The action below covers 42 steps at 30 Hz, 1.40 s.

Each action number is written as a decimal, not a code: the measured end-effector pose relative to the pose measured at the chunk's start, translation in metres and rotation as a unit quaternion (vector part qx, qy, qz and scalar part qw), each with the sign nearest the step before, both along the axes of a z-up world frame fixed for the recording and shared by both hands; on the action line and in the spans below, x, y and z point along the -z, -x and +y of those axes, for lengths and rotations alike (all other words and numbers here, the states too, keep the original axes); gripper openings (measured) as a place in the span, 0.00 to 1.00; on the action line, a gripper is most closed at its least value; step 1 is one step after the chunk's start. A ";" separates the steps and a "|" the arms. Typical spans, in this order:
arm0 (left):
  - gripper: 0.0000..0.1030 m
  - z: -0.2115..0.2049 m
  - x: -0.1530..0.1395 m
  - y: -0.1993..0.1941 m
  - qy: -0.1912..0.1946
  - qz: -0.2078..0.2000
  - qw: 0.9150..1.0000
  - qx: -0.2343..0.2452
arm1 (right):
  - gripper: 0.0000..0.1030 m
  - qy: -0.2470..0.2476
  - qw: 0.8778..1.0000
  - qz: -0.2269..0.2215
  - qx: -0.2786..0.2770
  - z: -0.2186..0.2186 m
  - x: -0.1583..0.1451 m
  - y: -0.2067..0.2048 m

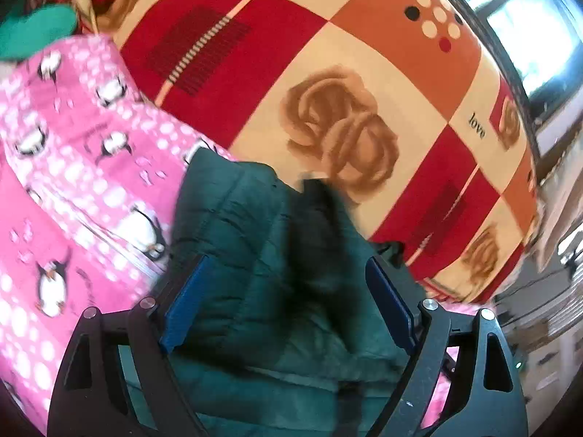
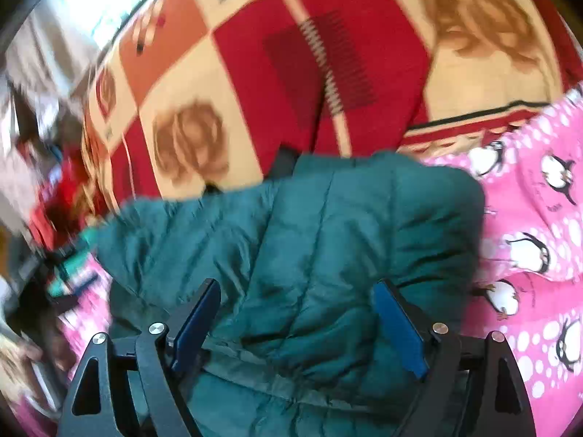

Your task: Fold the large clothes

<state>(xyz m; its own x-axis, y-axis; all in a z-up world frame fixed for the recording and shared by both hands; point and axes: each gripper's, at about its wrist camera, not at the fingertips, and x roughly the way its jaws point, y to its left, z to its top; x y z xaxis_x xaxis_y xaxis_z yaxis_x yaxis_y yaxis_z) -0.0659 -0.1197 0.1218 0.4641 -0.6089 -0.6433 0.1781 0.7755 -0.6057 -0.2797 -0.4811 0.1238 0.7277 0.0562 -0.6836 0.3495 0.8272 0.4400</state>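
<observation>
**Jacket bundled on the bed, both tongs spread over it**

Jacket, a dark green quilted one, is lying bunched on the pink penguin blanket, its far edge reaching onto the checked bedspread of red, orange and cream squares. I am holding my left tongs wide apart over it, the blue pads clear of the padding with cloth lying between them, gripping nothing. My right tongs are standing just as wide above a puffed fold of the same jacket, also holding nothing.

I am judging that a fold is just laid and the next grasp is being lined up. To do this well, I am looking for a true edge, a hem or a sleeve end, rather than pinching the middle of the quilting, since thick slippery padding is likely to slide out of a shallow bite. Taking matching points with both tongs and keeping them level should keep the next fold square. Both views are blurred, so seams are hard to pick out.
</observation>
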 end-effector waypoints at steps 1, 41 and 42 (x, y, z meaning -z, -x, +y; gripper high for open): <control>0.84 -0.003 0.002 -0.002 0.005 0.011 1.000 0.000 | 0.83 0.006 1.000 -0.005 0.012 -0.006 -0.005 0.006; 0.77 -0.047 -0.016 0.011 -0.105 -0.085 0.986 0.094 | 0.83 0.039 0.997 0.032 0.059 -0.027 0.034 -0.031; 0.77 -0.054 -0.012 0.008 -0.113 -0.082 0.985 0.097 | 0.83 0.046 0.996 0.045 0.057 -0.026 0.037 -0.035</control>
